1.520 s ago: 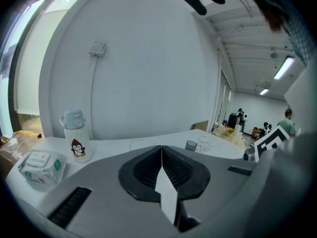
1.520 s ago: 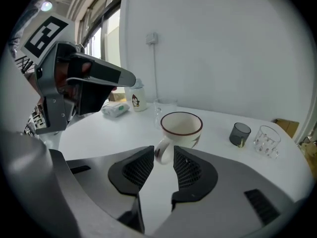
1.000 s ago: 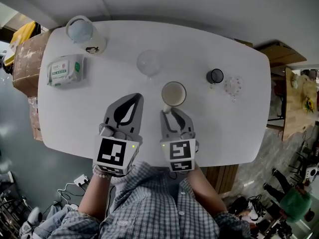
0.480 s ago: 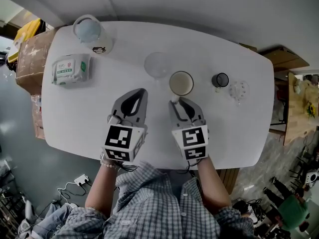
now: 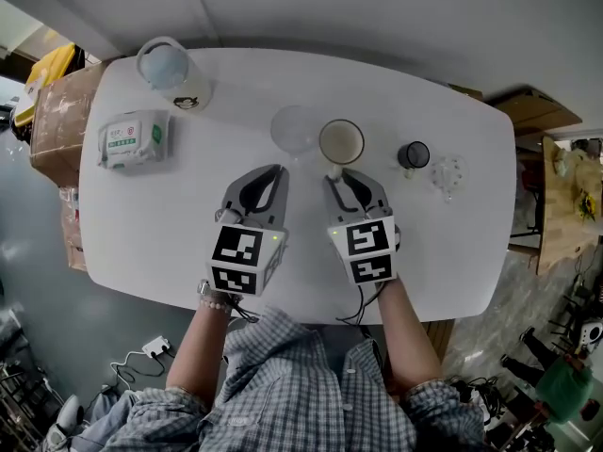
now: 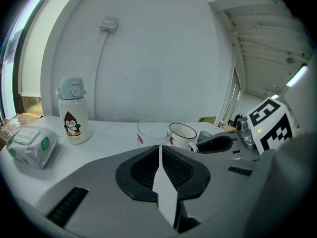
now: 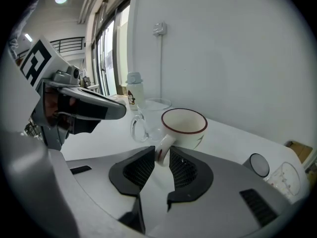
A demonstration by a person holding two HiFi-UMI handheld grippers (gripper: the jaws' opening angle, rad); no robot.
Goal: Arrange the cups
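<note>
My right hand-held gripper [image 7: 159, 155] pinches the handle of the white mug [image 5: 340, 141]. My left hand-held gripper [image 6: 160, 152] is closed on nothing. A glass mug [image 5: 295, 127] crowds the white mug's left.

The white bench [image 5: 452, 243] carries a penguin bottle [image 5: 172, 72] and a wipes pack [image 5: 134, 137] at its left end. At mid-bench stands a clear glass mug [image 5: 297, 128] with a white mug [image 5: 341, 142] just beside it. Further right are a dark cup [image 5: 413, 155] and a small glass [image 5: 448, 173].

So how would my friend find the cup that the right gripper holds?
On the white table, look along the row of cups. The white mug sits between the clear glass mug and the small dark cup. Only it is white with a dark red rim, and the right gripper pinches its handle.
</note>
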